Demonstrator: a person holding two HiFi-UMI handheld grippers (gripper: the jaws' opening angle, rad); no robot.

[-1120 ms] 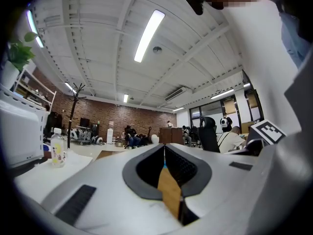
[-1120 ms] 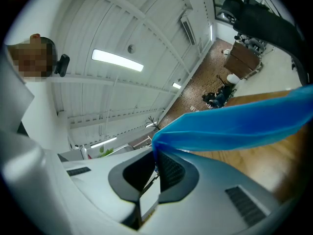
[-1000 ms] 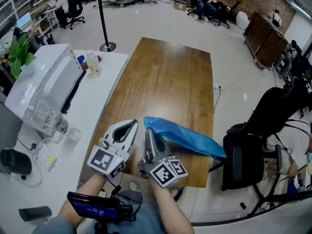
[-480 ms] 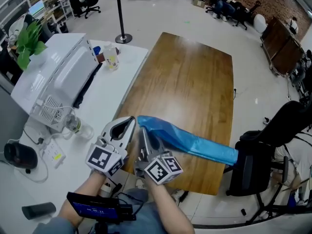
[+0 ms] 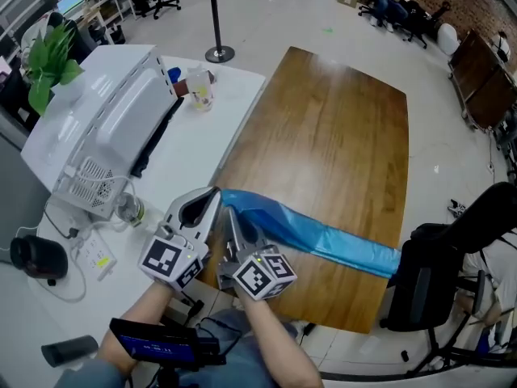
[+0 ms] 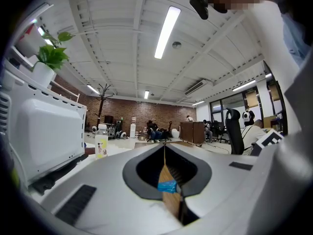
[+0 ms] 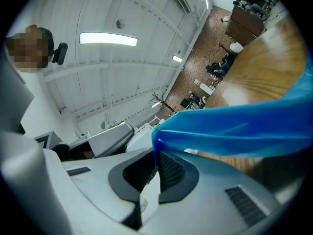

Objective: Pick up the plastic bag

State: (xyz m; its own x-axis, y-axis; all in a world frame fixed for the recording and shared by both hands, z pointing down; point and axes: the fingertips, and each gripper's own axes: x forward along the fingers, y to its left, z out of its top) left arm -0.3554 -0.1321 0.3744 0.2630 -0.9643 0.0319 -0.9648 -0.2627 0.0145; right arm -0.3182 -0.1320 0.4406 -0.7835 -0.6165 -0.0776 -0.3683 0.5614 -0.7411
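Note:
A long blue plastic bag (image 5: pixel 323 237) stretches over the front of the brown wooden table (image 5: pixel 331 144), its far end reaching the table's right edge. My right gripper (image 5: pixel 229 213) is shut on the bag's near left end. In the right gripper view the blue film (image 7: pixel 234 129) runs out from between the closed right gripper (image 7: pixel 155 153). My left gripper (image 5: pixel 212 197) sits just left of that end, its jaws shut. In the left gripper view the left gripper (image 6: pixel 164 148) shows only a sliver of wood and blue through its slit.
A white table (image 5: pixel 202 136) adjoins on the left, carrying a big white appliance (image 5: pixel 105 136), a small bottle (image 5: pixel 200 94), a plant (image 5: pixel 48 59) and cables. A black office chair (image 5: pixel 440 273) stands at the right front. A stanchion pole (image 5: pixel 216 14) stands behind.
The bag and both grippers have shifted a little leftward over the table. The right gripper keeps its hold on the bag's end. The head camera has turned.

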